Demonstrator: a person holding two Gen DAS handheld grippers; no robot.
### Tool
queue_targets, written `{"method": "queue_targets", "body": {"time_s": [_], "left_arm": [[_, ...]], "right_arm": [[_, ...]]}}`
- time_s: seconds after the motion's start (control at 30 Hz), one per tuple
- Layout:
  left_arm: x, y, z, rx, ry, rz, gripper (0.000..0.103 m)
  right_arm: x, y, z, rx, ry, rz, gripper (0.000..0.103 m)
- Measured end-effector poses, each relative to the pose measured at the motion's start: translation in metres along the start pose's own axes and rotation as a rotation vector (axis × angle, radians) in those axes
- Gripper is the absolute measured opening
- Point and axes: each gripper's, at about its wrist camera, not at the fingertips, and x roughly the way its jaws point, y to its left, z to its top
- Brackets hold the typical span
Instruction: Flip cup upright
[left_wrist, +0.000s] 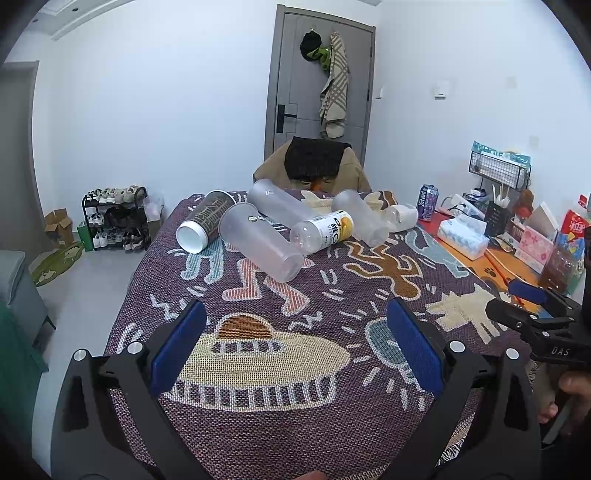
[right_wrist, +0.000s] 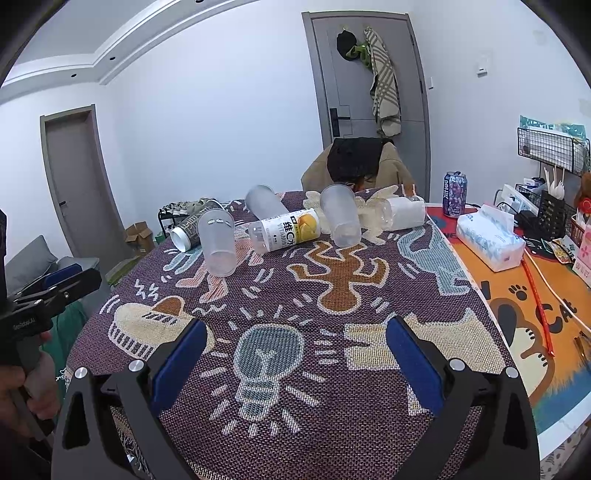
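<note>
cup: frosted translucent plastic cup (left_wrist: 260, 242) is lying on its side on the patterned woven cloth (left_wrist: 332, 369), among other toppled cups
handling: likely light, thin-walled, slippery; I'd be pinching mid-body gently
left gripper (left_wrist: 295, 338): jaws apart, holding nothing
right gripper (right_wrist: 295, 354): jaws apart, holding nothing

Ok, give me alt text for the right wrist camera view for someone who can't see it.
The open right gripper with blue pads hovers above a purple patterned woven tablecloth; at the far end several frosted plastic cups and a yellow-labelled clear bottle lie on their sides. A white tissue pack sits right, the left gripper at the left edge.
</note>
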Motion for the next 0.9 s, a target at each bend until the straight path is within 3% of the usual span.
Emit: {"method": "queue_targets", "body": {"time_s": [0.9], "left_arm": [[-0.0017,0.0044,0.0018,-0.030,-0.005,-0.003,0.097]], "right_arm": [[0.0012,0.0018,0.0002,-0.004,0.002,0.005,0.095]]}}
